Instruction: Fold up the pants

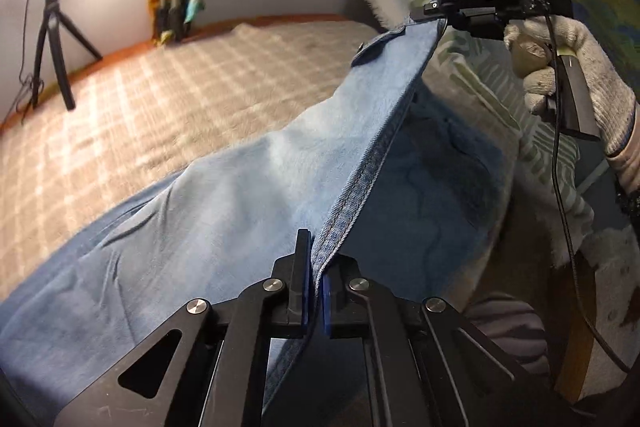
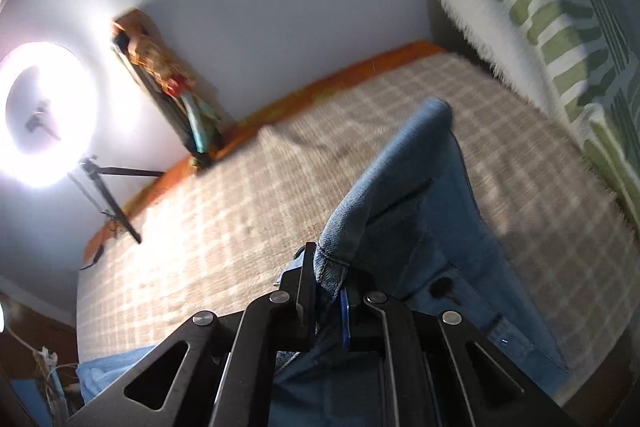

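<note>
- Pants (image 1: pixel 256 179), made of blue jeans cloth, were held up over the bed (image 1: pixel 160 75) by both grippers.
- Left gripper (image 1: pixel 316 283) had its jaws pinched tight on the stitched edge of the pants.
- Right gripper (image 2: pixel 326 291) had its jaws pinched tight on another thick edge of the pants, near a dark button (image 2: pixel 442 285).
- From the left camera, the right gripper (image 1: pixel 436 9) showed far off at the top, biting the other end of the same edge, so the cloth ran straight between the two.
- A hand in a white glove (image 1: pixel 572 67) held that right gripper by its handle.
- Below the tight edge, the rest of the pants hung down and lay on the bed.
- The bed had a tan checked cover.
- A white and green pillow (image 2: pixel 540 7) stood at the end of the bed, near the pants.
- A bright ring light (image 2: pixel 44 115) on a black stand (image 1: pixel 52 47) stood by the wall, well apart from the pants.
</note>
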The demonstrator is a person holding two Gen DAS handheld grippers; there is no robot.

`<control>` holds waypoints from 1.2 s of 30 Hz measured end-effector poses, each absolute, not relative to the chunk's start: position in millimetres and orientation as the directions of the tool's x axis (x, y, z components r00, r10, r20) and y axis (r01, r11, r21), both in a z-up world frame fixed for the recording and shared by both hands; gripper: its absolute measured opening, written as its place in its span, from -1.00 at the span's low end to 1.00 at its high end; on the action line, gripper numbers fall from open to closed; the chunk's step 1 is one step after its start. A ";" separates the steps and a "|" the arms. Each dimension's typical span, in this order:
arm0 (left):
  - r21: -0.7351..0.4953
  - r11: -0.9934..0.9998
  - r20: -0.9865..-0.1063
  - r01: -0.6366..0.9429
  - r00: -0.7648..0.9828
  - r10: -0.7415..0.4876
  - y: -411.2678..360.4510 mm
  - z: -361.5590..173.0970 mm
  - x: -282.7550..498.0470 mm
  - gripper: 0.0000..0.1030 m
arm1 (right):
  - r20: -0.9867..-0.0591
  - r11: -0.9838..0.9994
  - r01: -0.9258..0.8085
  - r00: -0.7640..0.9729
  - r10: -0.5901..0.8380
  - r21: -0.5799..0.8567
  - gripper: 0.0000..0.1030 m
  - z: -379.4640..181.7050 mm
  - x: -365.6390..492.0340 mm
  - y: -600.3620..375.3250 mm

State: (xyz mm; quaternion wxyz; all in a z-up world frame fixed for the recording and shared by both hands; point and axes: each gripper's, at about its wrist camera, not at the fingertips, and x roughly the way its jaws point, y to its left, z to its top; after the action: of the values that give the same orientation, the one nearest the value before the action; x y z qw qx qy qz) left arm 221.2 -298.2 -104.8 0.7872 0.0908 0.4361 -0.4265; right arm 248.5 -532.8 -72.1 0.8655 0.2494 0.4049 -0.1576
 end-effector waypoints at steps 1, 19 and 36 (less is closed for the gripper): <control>-0.216 0.609 -0.765 0.763 0.256 -0.591 -298.6 -101.6 215.1 -0.95 | -0.767 0.828 0.468 0.637 -0.075 0.308 -0.89 -66.0 236.4 -530.7; -0.128 0.476 -0.860 0.870 0.141 -0.490 -315.5 -144.9 167.3 -0.95 | -0.716 0.639 0.569 0.697 -0.040 0.517 -0.91 -164.0 55.6 -544.6; -0.229 0.474 -0.846 0.851 0.067 -0.529 -297.1 -123.2 182.3 -0.52 | -0.780 0.705 0.558 0.626 -0.011 0.438 -0.28 -163.5 25.5 -563.2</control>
State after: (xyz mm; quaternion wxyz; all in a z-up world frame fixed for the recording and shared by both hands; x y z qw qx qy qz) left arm 182.3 -297.1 -123.2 0.7109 0.1673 0.4810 -0.4849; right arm 25.5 -563.2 -163.5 0.8336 0.3438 0.3974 -0.1706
